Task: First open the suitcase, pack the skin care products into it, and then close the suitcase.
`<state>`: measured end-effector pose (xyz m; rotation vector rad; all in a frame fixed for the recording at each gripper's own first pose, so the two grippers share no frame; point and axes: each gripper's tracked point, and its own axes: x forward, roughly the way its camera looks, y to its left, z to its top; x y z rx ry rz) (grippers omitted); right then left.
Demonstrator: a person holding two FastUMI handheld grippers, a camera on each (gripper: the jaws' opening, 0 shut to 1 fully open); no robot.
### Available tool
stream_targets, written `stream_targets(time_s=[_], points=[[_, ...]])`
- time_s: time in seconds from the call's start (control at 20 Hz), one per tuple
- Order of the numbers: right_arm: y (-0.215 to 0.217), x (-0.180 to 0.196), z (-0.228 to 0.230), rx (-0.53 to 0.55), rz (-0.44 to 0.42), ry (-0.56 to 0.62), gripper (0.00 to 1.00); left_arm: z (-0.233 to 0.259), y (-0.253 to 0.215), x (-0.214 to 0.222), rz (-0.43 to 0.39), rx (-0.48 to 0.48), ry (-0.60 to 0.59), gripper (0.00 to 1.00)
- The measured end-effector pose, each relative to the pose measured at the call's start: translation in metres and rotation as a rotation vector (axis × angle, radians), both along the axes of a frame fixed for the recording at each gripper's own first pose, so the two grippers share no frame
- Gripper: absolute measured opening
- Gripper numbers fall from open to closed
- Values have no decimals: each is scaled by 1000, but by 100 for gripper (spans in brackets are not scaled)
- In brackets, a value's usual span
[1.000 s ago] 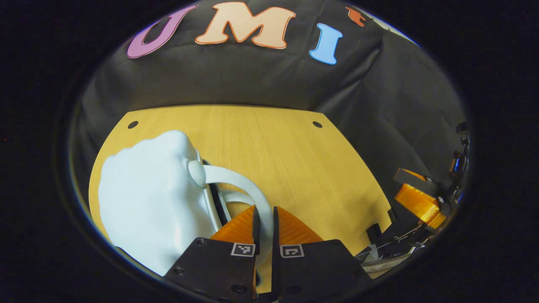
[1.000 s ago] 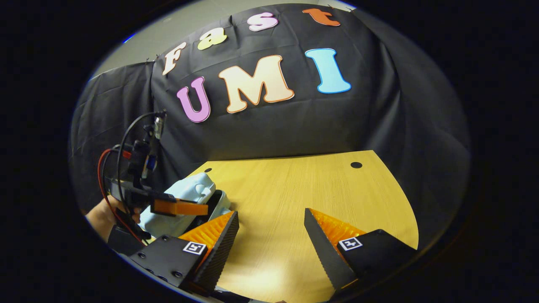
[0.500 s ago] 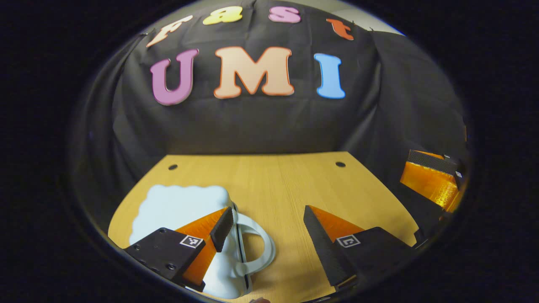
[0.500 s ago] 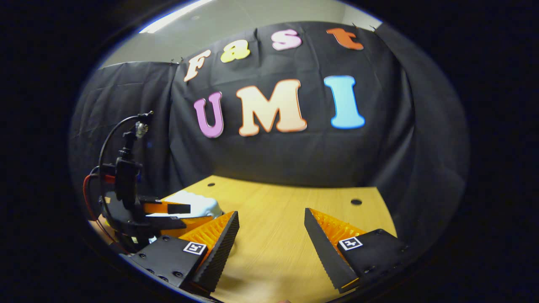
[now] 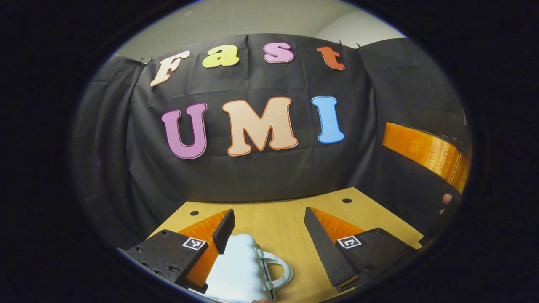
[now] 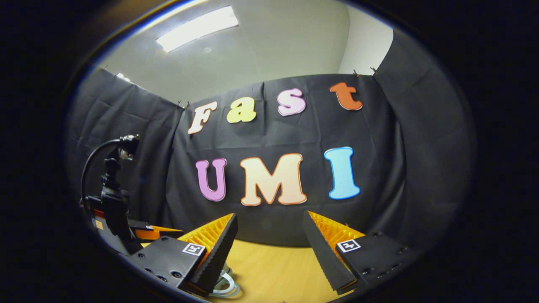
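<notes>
1. Light wooden counter (image 5: 278, 219) with a yellowish grain running toward the back, and two small dark round holes (image 5: 347, 200) near its far corners.
2. Black wrinkled cloth booth wall (image 6: 379, 168) hanging behind and around the counter.
3. Pale grey ceiling (image 6: 273, 42) above the cloth, with a long bright rectangular light panel (image 6: 197, 28) lit up.

No legible text, brand or number is found; small square coded markers are borne by each gripper's fingers.
</notes>
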<state>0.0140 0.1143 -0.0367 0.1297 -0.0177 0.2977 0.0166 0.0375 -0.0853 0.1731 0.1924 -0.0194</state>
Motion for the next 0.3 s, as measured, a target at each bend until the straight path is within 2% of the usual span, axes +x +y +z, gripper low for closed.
stream_targets(time_s=[0.3], points=[[16,-11,23,-35,-65,-40,98,5,23,-3,-50,-16,13,97]])
